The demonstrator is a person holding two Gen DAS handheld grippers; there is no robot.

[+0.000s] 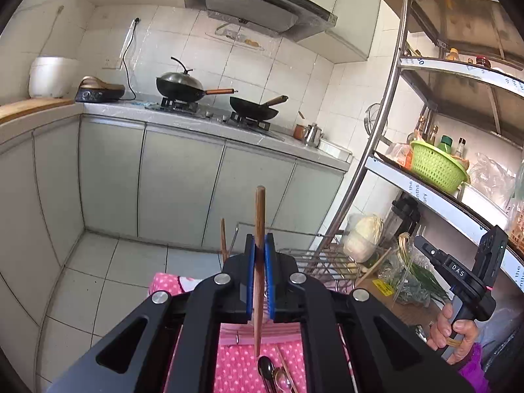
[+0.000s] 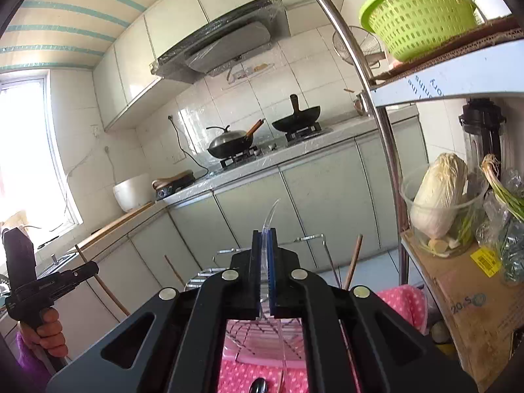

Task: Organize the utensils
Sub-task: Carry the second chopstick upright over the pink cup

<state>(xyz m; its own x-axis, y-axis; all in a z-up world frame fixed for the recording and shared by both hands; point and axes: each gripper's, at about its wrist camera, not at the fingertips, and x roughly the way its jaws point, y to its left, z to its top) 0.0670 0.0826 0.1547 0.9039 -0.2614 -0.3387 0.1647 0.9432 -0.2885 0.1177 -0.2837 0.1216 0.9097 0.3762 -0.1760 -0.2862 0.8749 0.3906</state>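
Observation:
My left gripper (image 1: 260,245) is shut on a brown wooden chopstick (image 1: 260,209) that stands upright between its blue pads, above the pink dotted cloth (image 1: 235,366). My right gripper (image 2: 265,242) is shut on a clear plastic utensil (image 2: 271,213) whose curved end sticks up past the pads. A metal wire rack (image 1: 324,255) sits just beyond both grippers and also shows in the right wrist view (image 2: 311,239). Another wooden chopstick (image 1: 223,239) stands at the rack. Dark and metal spoons (image 1: 273,373) lie on the cloth below the left gripper.
A steel shelf unit (image 1: 386,124) stands to the right, with a green basket (image 1: 435,167), a cabbage in a clear bowl (image 2: 439,196) and a cardboard box (image 2: 471,301). Counter with two woks (image 1: 183,85) is across the tiled floor.

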